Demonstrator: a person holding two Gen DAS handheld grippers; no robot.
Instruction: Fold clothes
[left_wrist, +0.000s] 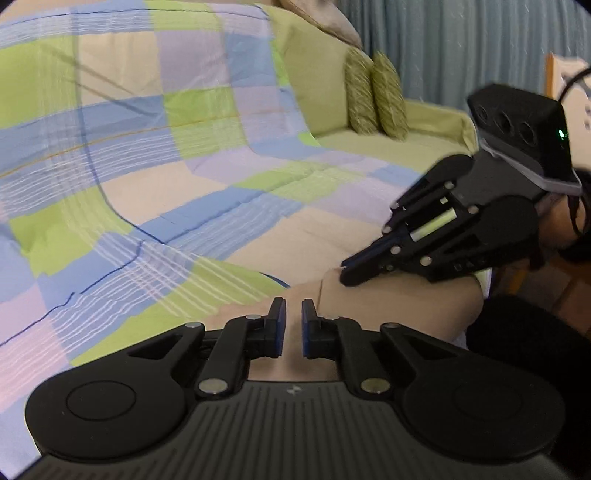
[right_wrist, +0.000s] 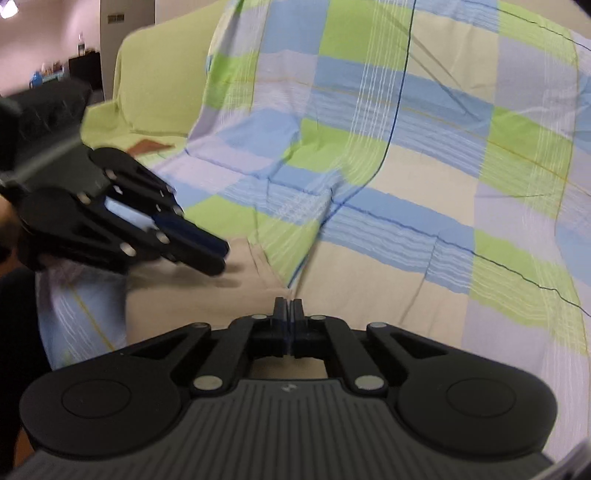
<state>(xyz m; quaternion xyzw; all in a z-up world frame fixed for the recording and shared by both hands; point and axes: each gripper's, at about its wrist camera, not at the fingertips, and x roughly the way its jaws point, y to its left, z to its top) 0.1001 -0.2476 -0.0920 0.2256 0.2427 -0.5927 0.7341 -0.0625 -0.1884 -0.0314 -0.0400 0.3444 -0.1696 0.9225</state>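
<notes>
In the left wrist view, the left gripper (left_wrist: 293, 325) fills the bottom centre of the frame, its jaws standing slightly apart with a narrow gap and nothing between them, over a beige patch of the cloth (left_wrist: 155, 155). The cloth, checked in blue, green, lilac and beige, spreads across the left and centre of the frame, draped over the back and seat of a green sofa (left_wrist: 317, 92). Two striped cushions (left_wrist: 376, 98) lean against the sofa back at upper right, with a blue curtain (left_wrist: 443, 44) behind them. The right gripper (left_wrist: 351, 271) reaches in from the right edge, its jaws pressed together, the tips touching the beige edge of the cloth at lower right; whether fabric is pinched between them cannot be told from here. In the right wrist view, the right gripper (right_wrist: 289, 308) sits at bottom centre with its jaws clenched, pads meeting just where a fold of the cloth (right_wrist: 406, 166) comes to a point; a grasp on the fabric is not clear. The cloth covers the centre and right of the frame. The left gripper (right_wrist: 218, 258) enters from the left, blurred, its tips just above the beige fabric. The sofa (right_wrist: 162, 74) shows bare at upper left.
</notes>
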